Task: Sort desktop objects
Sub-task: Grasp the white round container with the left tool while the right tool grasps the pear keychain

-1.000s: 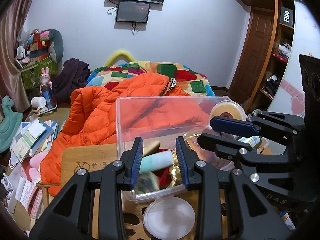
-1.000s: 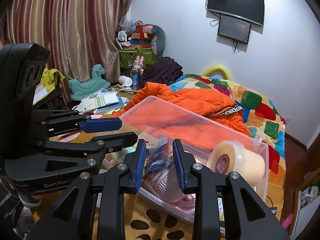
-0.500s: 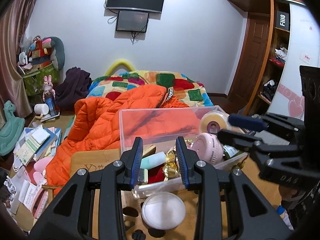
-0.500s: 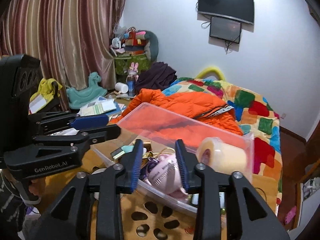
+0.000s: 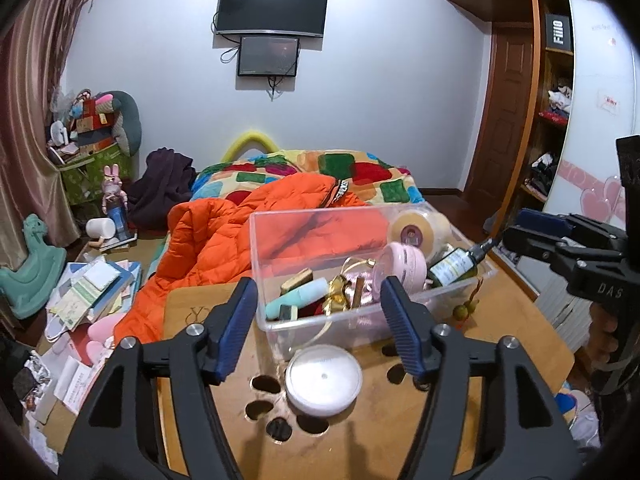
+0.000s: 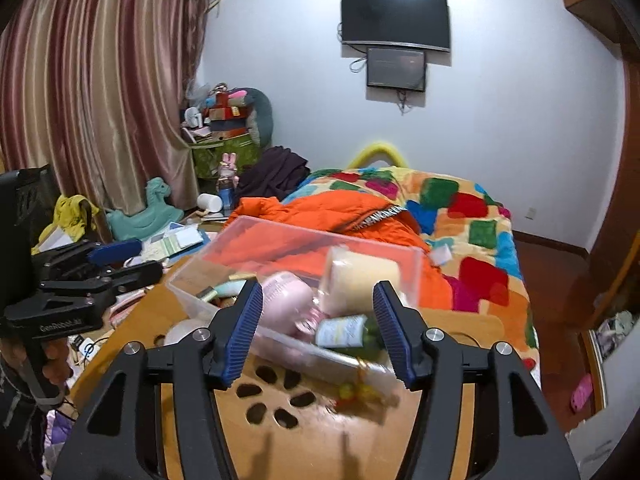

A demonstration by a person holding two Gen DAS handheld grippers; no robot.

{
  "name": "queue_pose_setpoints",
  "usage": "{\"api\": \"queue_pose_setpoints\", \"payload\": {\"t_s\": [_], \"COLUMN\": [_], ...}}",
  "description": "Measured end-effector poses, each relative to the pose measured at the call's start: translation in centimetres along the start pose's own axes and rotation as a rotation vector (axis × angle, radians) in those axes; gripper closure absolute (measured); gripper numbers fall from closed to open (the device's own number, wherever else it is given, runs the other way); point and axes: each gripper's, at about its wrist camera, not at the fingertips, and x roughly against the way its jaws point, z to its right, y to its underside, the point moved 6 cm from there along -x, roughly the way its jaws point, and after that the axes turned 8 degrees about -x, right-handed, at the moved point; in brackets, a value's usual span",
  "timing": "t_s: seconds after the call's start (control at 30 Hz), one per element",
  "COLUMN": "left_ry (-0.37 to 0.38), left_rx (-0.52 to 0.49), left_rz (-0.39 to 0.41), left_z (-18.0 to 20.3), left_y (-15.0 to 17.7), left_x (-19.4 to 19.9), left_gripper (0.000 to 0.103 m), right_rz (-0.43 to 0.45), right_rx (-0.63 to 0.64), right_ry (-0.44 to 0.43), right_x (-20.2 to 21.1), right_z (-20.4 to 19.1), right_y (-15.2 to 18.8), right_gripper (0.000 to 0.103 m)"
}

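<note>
Both grippers hang over the wooden table (image 5: 500, 344), nothing held. Left gripper (image 5: 320, 320): fingers spread wide, blue pads apart, empty. Right gripper (image 6: 318, 324): fingers spread wide too, empty.

Clear bin (image 5: 316, 232) stands on the table, just beyond both sets of fingers. In the bin: pink jar (image 5: 404, 262) on its side, tape roll (image 5: 416, 232) at the far right corner, dark spray bottle (image 5: 456, 266) leaning across the right rim, teal tube (image 5: 296, 298) near the front left, gold ribbon (image 5: 336, 294) beside it. Some items deeper in the bin cannot be made out.

White round lid (image 5: 323, 379) lies flat on the table, touching or just in front of the bin's near wall, between the left gripper's fingers as seen from its camera. Small green fruit (image 5: 462, 311) sits on the table just right of the bin.

Right wrist view is blurred near the bin front.
</note>
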Motion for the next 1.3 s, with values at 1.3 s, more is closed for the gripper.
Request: {"api": "queue_pose_setpoints", "payload": {"t_s": [1.3], "left_ry": [0.022], "left_rx": [0.017], "left_rz": [-0.233], "left_z": [2.1], "left_y": [8.3], "left_x": [-6.4], "left_gripper": [0.033], "right_rz": [-0.263], "right_rx": [-0.252], "right_ry": [0.076], "right_x": [-7.3], "right_z": [5.2], "right_y": [9.1], "right_gripper": [0.054]}}
